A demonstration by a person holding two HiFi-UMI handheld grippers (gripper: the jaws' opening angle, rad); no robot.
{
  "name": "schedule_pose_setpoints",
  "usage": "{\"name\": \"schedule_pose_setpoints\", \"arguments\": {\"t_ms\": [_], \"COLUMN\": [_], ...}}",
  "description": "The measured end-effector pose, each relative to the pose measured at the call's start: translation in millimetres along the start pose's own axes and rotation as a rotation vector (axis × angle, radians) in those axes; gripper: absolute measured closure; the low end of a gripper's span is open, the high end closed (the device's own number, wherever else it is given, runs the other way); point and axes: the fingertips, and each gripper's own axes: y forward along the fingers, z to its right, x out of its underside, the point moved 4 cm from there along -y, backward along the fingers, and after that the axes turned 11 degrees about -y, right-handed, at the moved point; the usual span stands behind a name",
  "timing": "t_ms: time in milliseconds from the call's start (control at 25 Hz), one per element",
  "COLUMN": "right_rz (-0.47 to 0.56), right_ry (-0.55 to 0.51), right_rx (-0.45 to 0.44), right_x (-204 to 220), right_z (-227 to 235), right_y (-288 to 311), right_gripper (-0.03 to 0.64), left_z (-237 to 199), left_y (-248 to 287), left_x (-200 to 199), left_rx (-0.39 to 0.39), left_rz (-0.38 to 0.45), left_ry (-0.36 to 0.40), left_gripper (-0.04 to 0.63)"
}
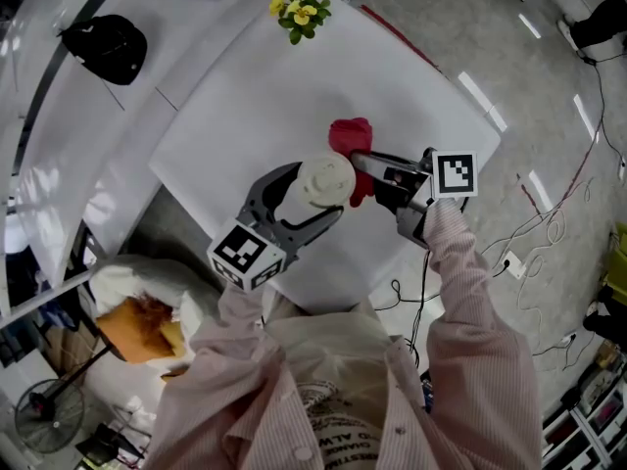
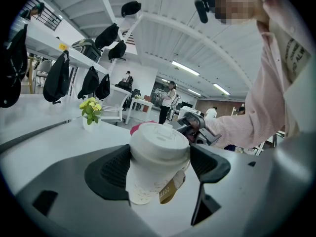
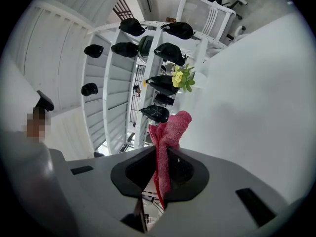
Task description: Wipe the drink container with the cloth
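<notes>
White table top (image 1: 245, 116) fills the middle of the head view. On the far left, a black cap (image 1: 106, 45) lies on another white top. A little to the right, at the far edge of the table, sits a bunch of yellow flowers (image 1: 300, 10).

At the near side, the left gripper (image 1: 315, 196) has its claw closed round the drink cup (image 1: 325, 179). The cup is white, with a white lid (image 2: 159, 137) and a brown label (image 2: 170, 191) low on its side. In the left gripper view both black pads (image 2: 111, 169) press on the cup just under the lid, and the cup leans a bit in the claw.

Just to the right of the cup is the red cloth (image 1: 351, 137). The right gripper (image 1: 370, 176) pinches it. In the right gripper view the claw is almost closed, with a thin fold of cloth squeezed between the pads and a soft bunch sticking out past the tips. The bunch sits right by the far-right side of the lid. It may be touching, but the lid hides that spot.

So the step in hand looks like the start of the wiping: cup held, cloth up beside it. Next, the cloth needs to press on the cup's side and rub along it, while the left claw holds the cup firm. The left pads cover part of the cup, so it may need a turn to reach all of it.
</notes>
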Motion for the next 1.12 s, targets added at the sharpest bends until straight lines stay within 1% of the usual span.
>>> {"name": "schedule_pose_setpoints", "arguments": {"t_ms": [360,520,1000,1120], "right_rz": [0.01,0.007,-0.012,-0.013], "right_ry": [0.034,0.048,0.132,0.102], "right_rx": [0.002,0.011,0.12,0.113], "right_x": [12.6,18.3,39.6,40.4], "right_z": [21.1,30.9,68.7,75.0], "right_y": [1.5,3.4,4.0,5.9], "right_gripper": [0.572,0.572,0.572,0.572], "left_z": [-1.4,-1.0,-1.1,-0.3], "left_y": [0.4,0.4,1.8,2.8], "left_x": [0.1,-0.2,-1.2,-1.2], "left_rx": [0.003,0.001,0.001,0.0], "left_rz": [0.008,0.007,0.017,0.017], "left_ry": [0.001,-0.011,-0.013,-0.023], "left_gripper": [0.221,0.221,0.221,0.221]}}
